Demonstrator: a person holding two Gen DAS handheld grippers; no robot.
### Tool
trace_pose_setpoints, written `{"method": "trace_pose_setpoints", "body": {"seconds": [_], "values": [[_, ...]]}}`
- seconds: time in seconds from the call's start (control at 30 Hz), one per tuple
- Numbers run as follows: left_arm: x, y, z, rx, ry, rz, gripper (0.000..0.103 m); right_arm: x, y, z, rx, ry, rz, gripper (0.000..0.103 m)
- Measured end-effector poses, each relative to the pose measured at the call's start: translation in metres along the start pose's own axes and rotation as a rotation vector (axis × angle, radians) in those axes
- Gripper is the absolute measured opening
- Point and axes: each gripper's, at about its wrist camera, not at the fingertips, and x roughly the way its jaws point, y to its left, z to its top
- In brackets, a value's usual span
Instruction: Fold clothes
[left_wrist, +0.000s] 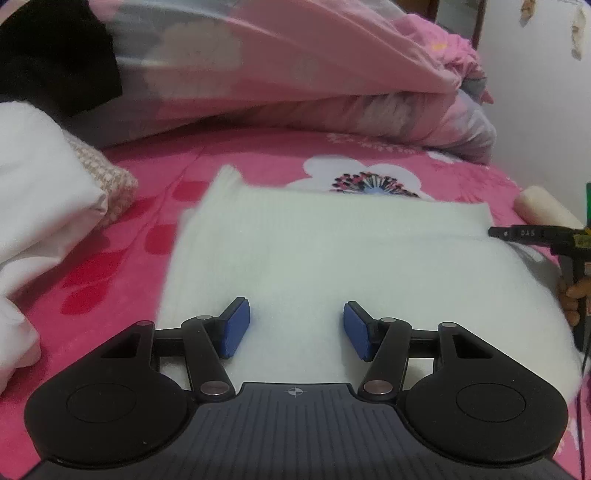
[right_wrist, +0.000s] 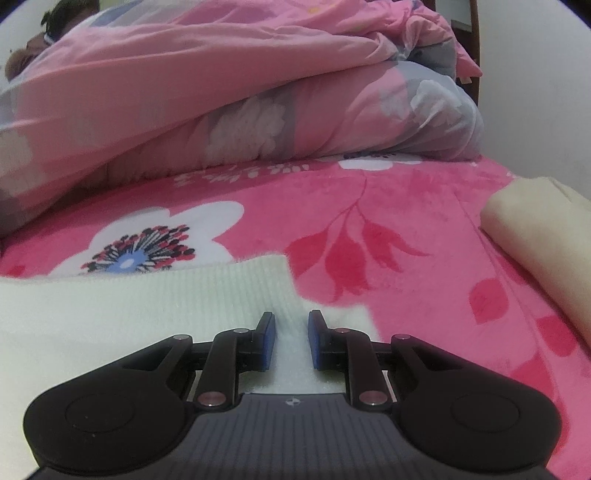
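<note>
Left gripper (left_wrist: 296, 328) stood apart over the white knit garment (left_wrist: 332, 258).
Right gripper (right_wrist: 291, 339) narrowly parted at the garment's right edge, clamping nothing.

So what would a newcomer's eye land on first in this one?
Probably the white knitted garment lying flat on the bright pink flowered blanket, right under both grippers. Behind it a pink quilt is heaped across the far side of the bed. The left gripper stands open over the knit; the right gripper, jaws narrower, sits over its corner with nothing clearly pinched.
</note>
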Motion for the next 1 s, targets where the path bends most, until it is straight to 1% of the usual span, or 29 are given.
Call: {"method": "trace_pose_setpoints", "body": {"seconds": [0.03,0.17,0.27,0.37,0.47,0.57,0.63,0.73,0.83,1.0], "values": [[-0.002,0.0,-0.001,0.005,-0.009,0.001,0.057,0.0,-0.001,0.0,0.007,-0.003,0.007,0.021],[-0.012,-0.01,0.013,0.015,0.011,0.045,0.057,-0.001,-0.006,0.0,0.034,-0.012,0.039,0.024],[-0.015,-0.015,0.034,-0.005,-0.028,0.039,0.057,-0.002,-0.007,0.0,0.041,-0.013,0.055,0.027],[0.006,-0.018,0.058,-0.049,-0.041,0.047,0.057,-0.002,-0.005,0.001,0.03,-0.011,0.057,0.031],[0.037,-0.005,0.071,-0.138,-0.029,0.076,0.057,-0.002,-0.003,0.001,0.023,-0.011,0.057,0.032],[0.07,0.013,0.068,-0.199,0.018,0.13,0.057,-0.002,-0.003,0.0,0.026,-0.013,0.061,0.033],[0.076,0.019,0.059,-0.233,0.008,0.134,0.057,-0.002,-0.004,0.001,0.032,-0.013,0.068,0.033],[0.075,0.011,0.056,-0.194,-0.007,0.157,0.057,-0.002,-0.005,0.002,0.036,-0.011,0.076,0.035],[0.078,0.007,0.055,-0.168,-0.012,0.168,0.059,-0.002,-0.003,0.002,0.027,-0.008,0.076,0.037],[0.076,0.004,0.051,-0.158,-0.022,0.177,0.06,-0.002,-0.001,0.003,0.021,-0.007,0.075,0.038]]}}
